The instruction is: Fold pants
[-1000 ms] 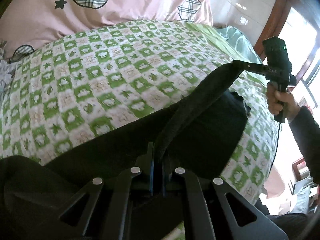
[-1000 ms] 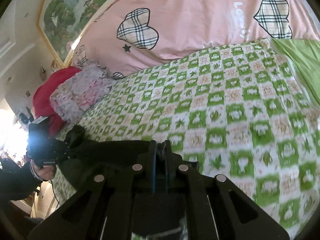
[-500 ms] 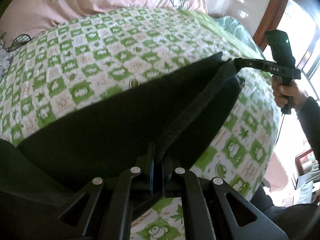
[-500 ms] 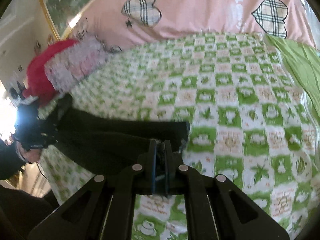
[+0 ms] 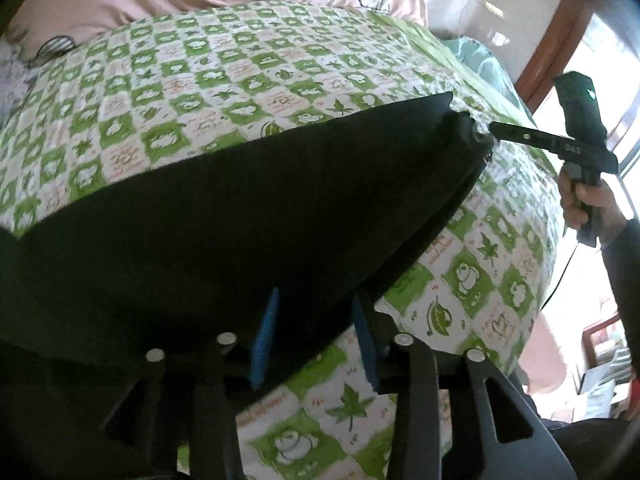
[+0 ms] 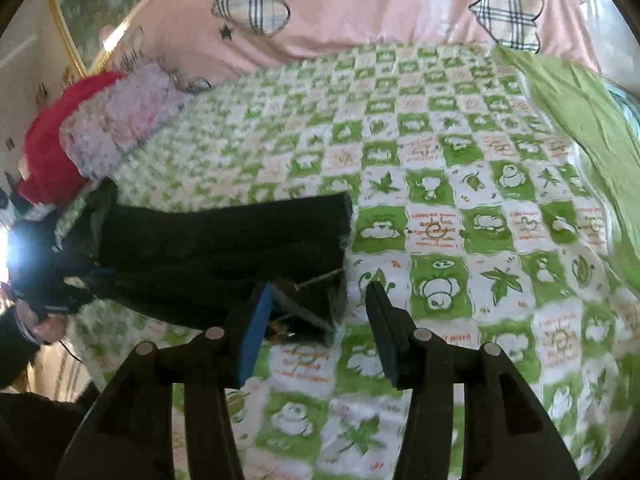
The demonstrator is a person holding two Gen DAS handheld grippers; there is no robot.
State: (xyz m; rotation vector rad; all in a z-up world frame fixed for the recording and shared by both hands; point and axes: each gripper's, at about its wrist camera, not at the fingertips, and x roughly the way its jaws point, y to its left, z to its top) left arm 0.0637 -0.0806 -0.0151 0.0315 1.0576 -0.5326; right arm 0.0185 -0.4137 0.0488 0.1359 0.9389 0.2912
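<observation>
Your left gripper (image 5: 316, 332) stands spread, its blue pads either side of the black pants (image 5: 240, 216) edge but pinching nothing. Your right gripper (image 6: 320, 320) is spread too, just off the pants' far corner. The pants lie folded flat on the checked bedspread (image 6: 440, 184), near the bed's front edge and well short of the pink quilt (image 6: 360, 8). This fold looks laid; next you likely regrip one end for another fold.
</observation>
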